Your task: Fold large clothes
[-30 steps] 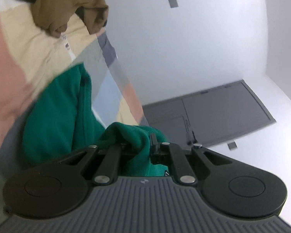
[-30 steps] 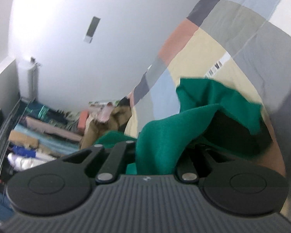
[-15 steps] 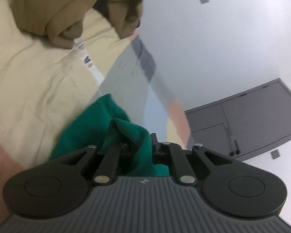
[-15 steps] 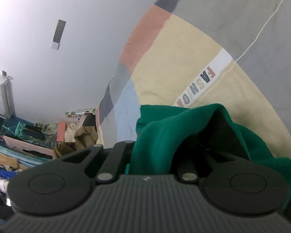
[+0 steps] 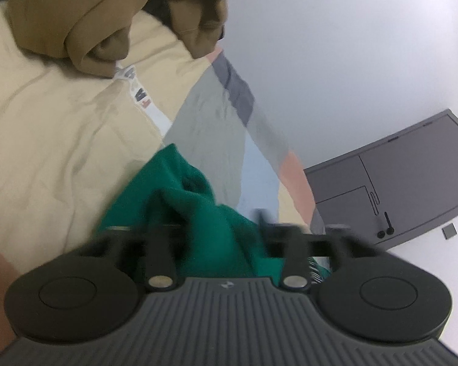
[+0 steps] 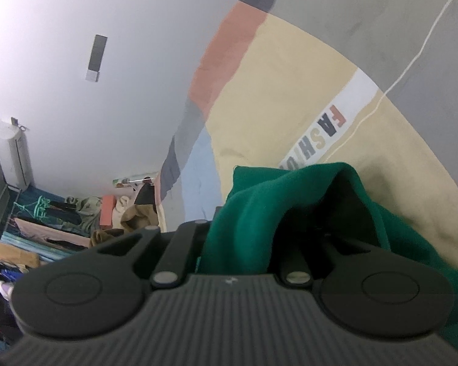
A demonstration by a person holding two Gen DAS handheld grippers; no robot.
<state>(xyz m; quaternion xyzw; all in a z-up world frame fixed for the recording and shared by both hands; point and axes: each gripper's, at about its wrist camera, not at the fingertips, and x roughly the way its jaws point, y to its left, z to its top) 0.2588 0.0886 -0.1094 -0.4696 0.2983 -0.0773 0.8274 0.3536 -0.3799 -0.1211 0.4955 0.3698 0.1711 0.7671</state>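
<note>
A green garment (image 5: 180, 195) lies bunched on a patchwork bedspread (image 5: 45, 140). In the left wrist view my left gripper (image 5: 216, 231) has green cloth between its jaws; the jaws are blurred and stand wider apart than before. In the right wrist view my right gripper (image 6: 244, 238) is shut on a fold of the same green garment (image 6: 290, 195), which drapes over the fingers and hides their tips.
A brown garment (image 5: 113, 15) lies heaped at the far end of the bedspread. A grey cabinet (image 5: 397, 189) stands against the white wall. In the right wrist view a rack with piled clothes (image 6: 45, 228) stands at lower left; the bedspread's FASHION label (image 6: 320, 137) shows.
Both grippers have come down closer to the bedspread with the green garment. The left gripper's jaws have spread apart and are blurred with motion. The right gripper stays shut on the cloth.
</note>
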